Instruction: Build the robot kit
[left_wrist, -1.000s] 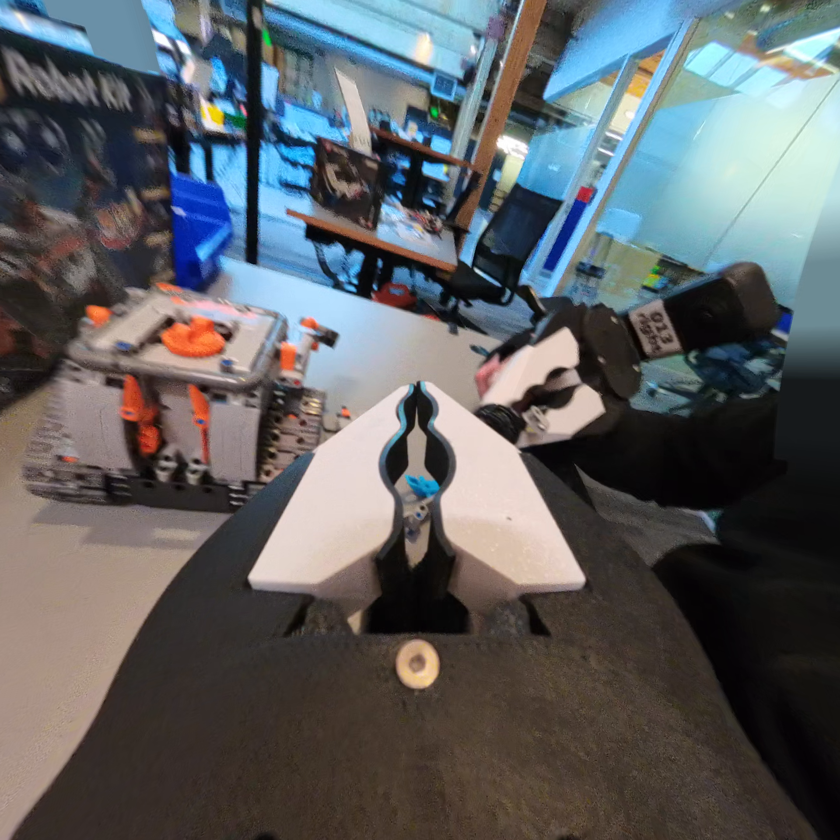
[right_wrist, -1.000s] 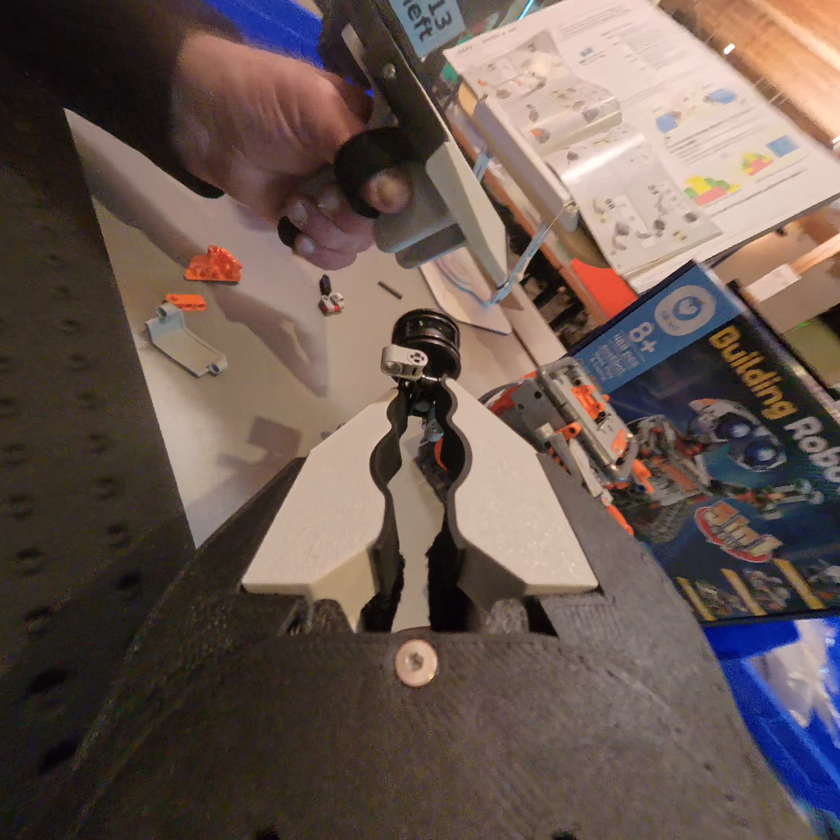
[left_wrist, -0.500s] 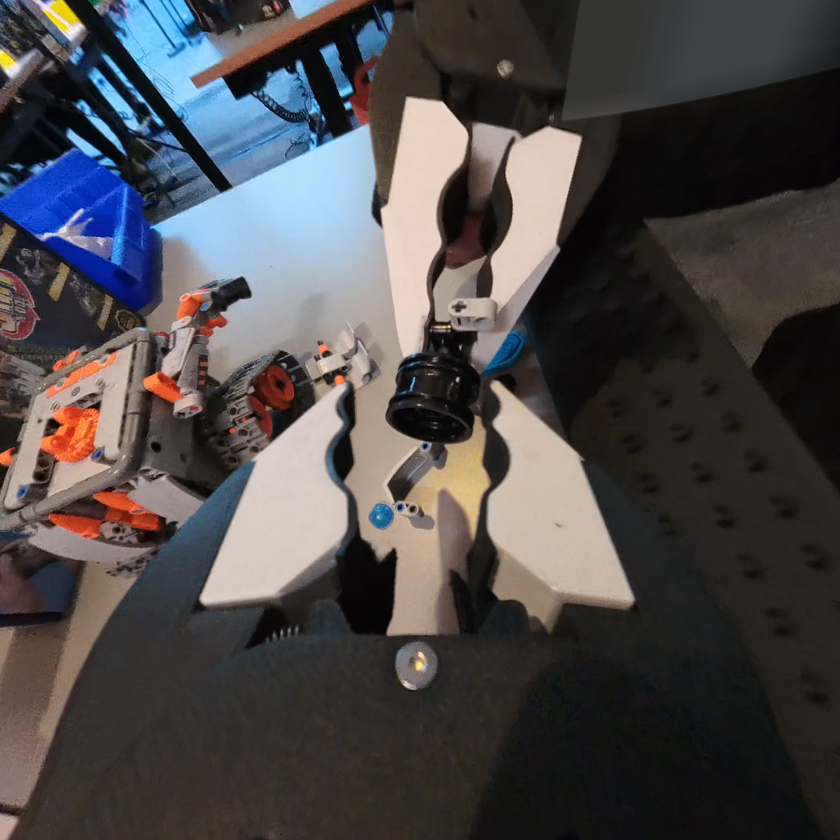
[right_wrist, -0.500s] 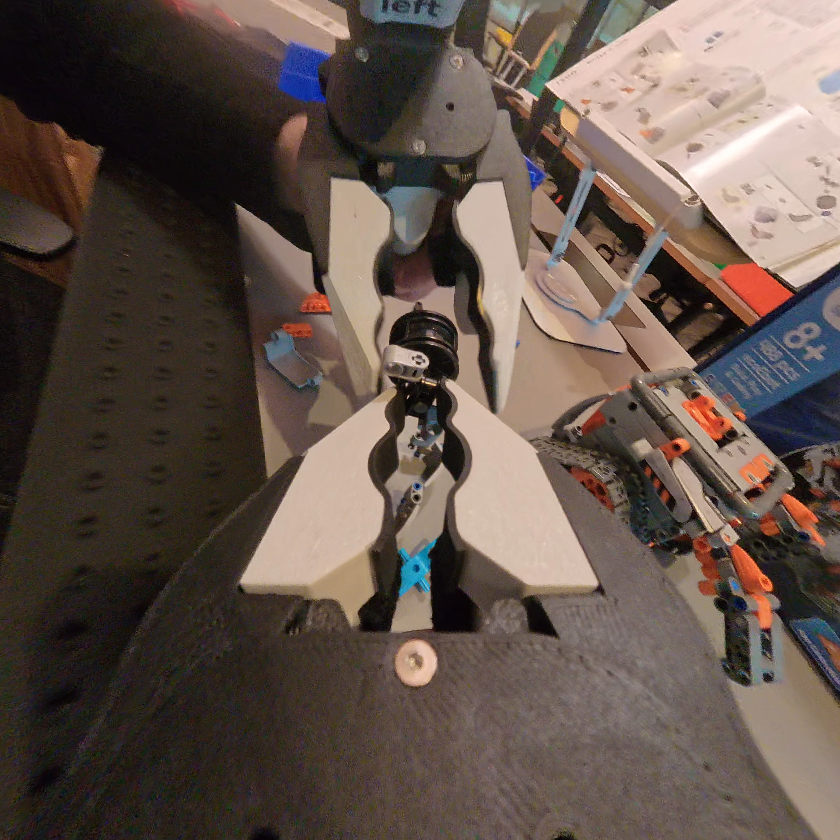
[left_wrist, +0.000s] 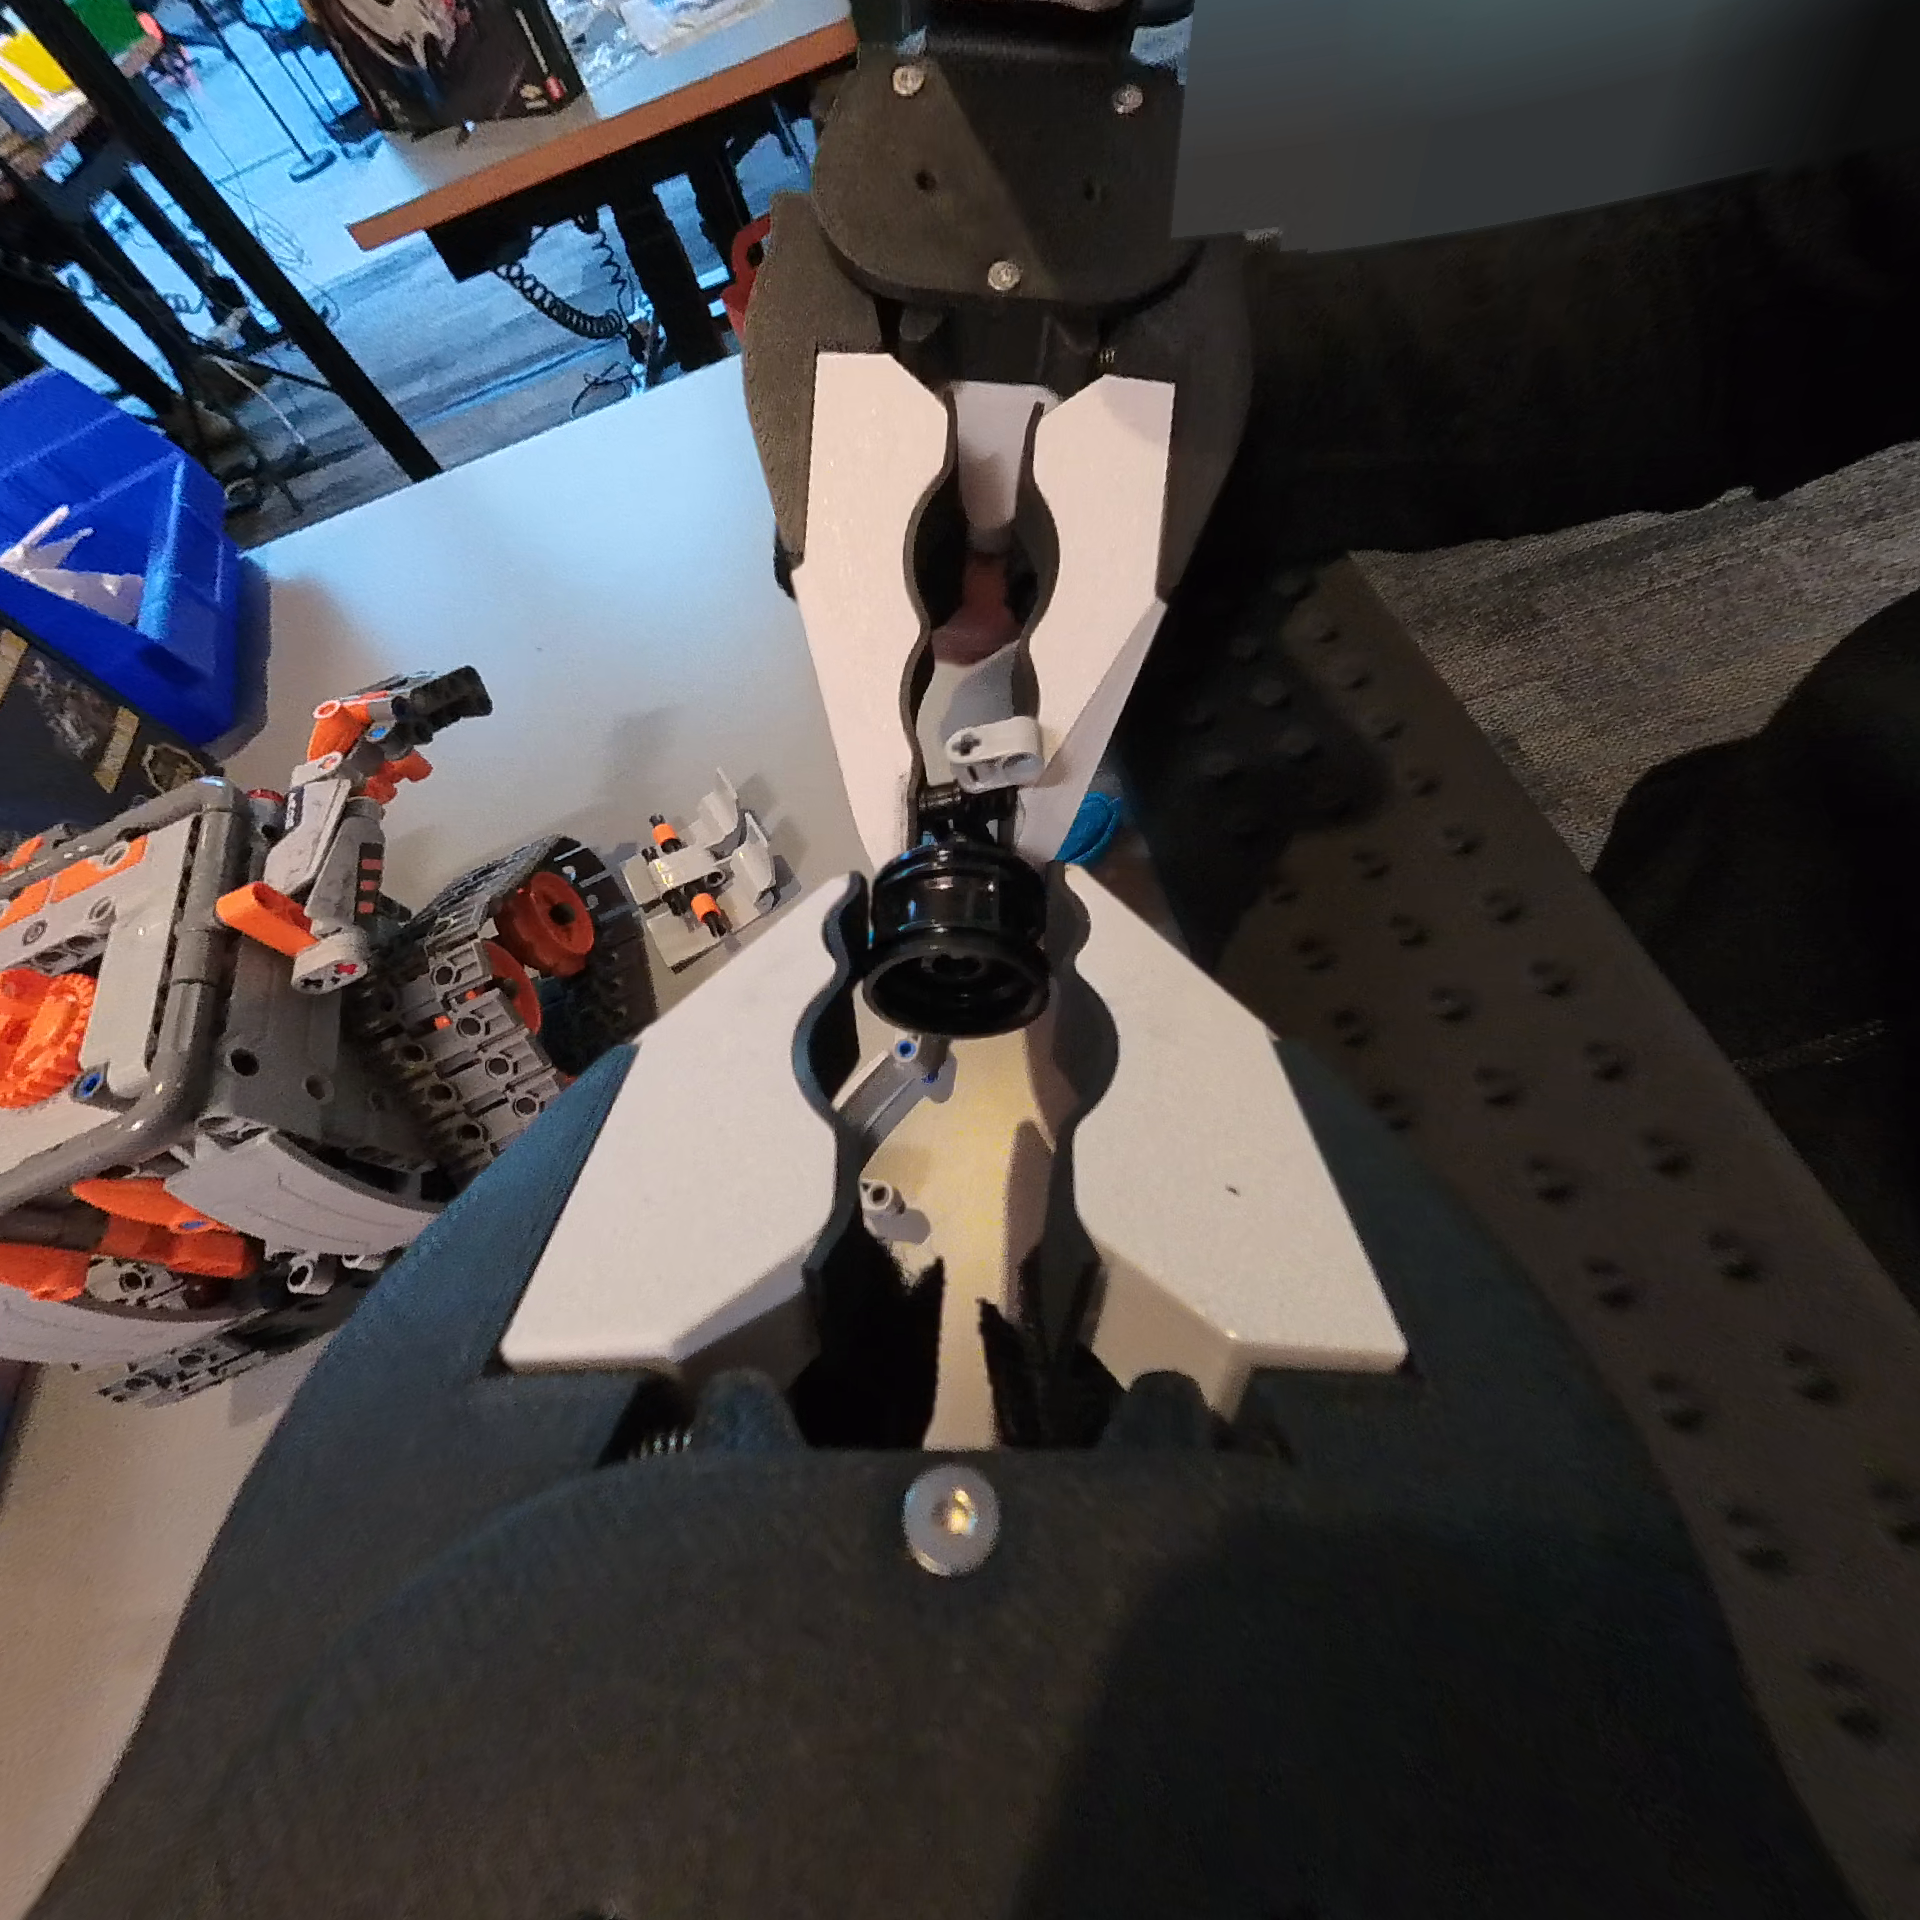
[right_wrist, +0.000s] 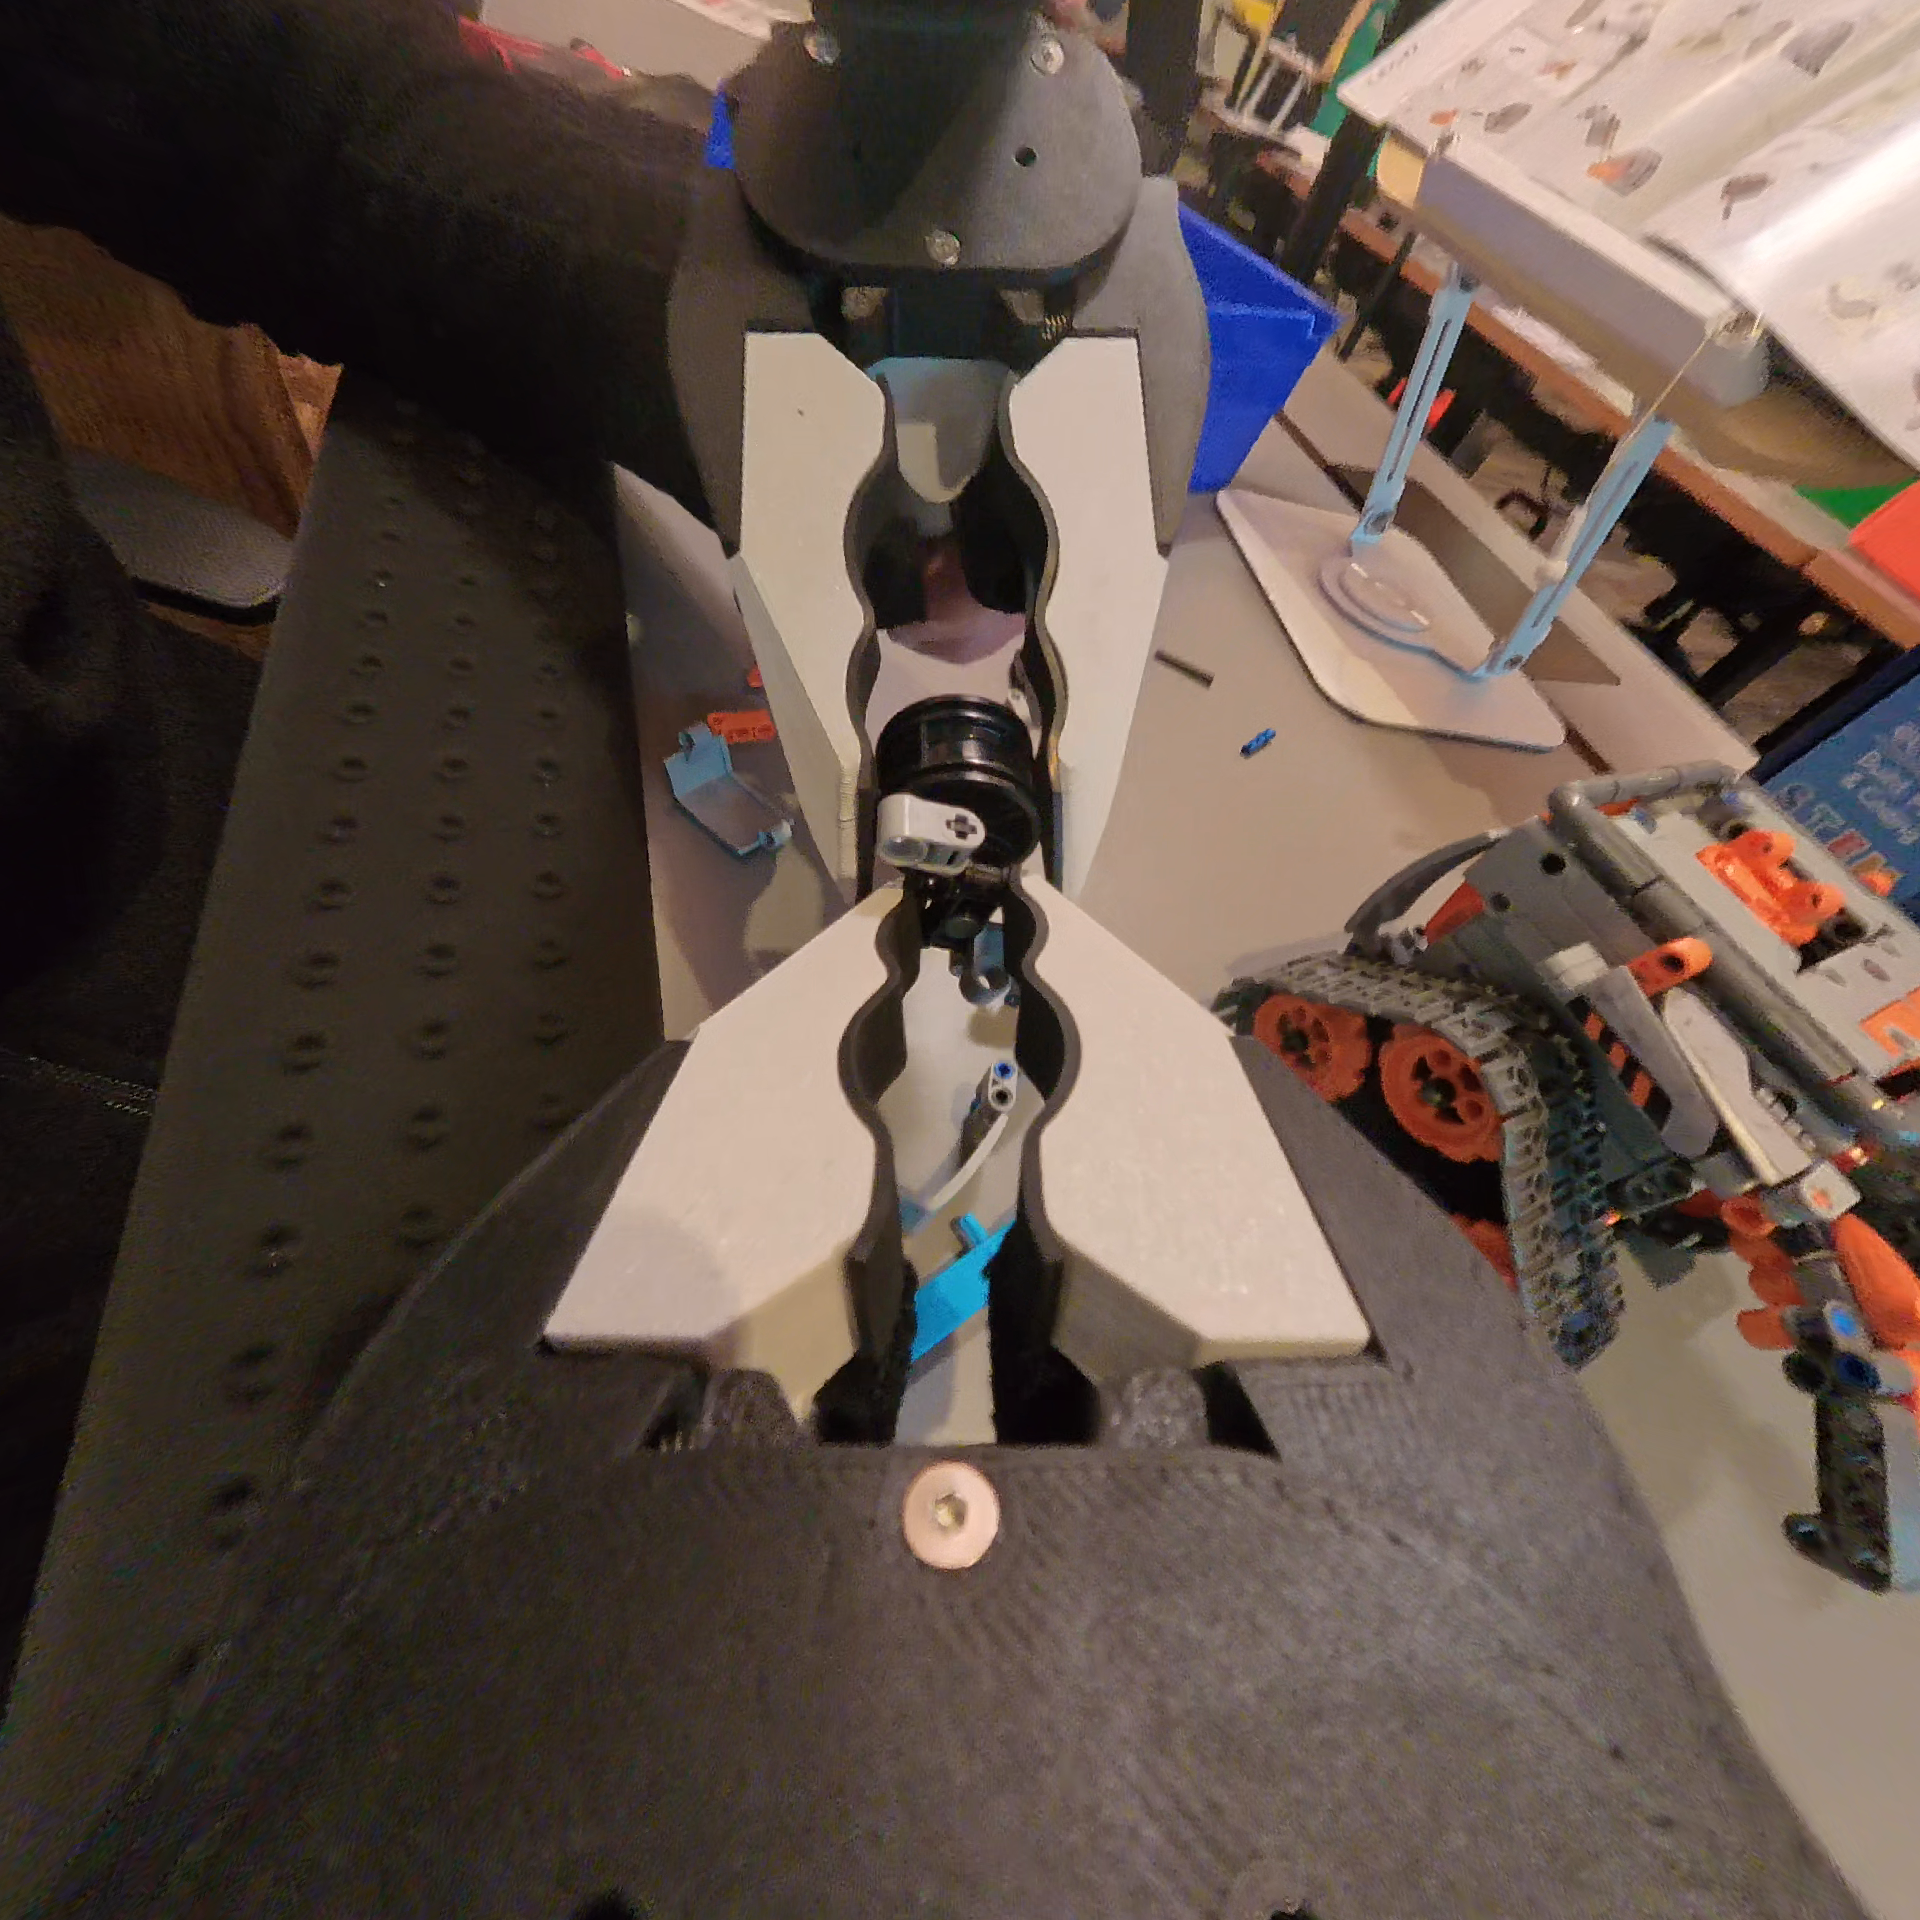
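- Facing each other tip to tip over the pale worktop, the left gripper and the right gripper are seen to share one small assembly: a black wheel hub joined by a short black pin to a light grey connector.
- Compared with half a second earlier, the left gripper's fingers have been drawn in from a wide spread, so that the hub is now flanked closely by both fingertips at the centre of the left wrist view; whether the hub is actually pinched cannot be told.
- The right gripper is pressed together on the black pin just behind the grey connector, as it was before.
- A second ago the two grippers were well apart and the left one was pointed at the room; both are now aligned along one line.
- The assembly's long axis runs along that line, vertical in both frames; the hub's open face is turned toward the left gripper and the connector end toward the right gripper.
- A grey and orange tracked model is seen at the left of the left wrist view and at the right of the right wrist view, with small loose parts beside it.
- Printed writing is borne by a box at the right edge of the right wrist view and by an open booklet on a stand at upper right; none is reproduced.
- A blue bin sits at the left edge.
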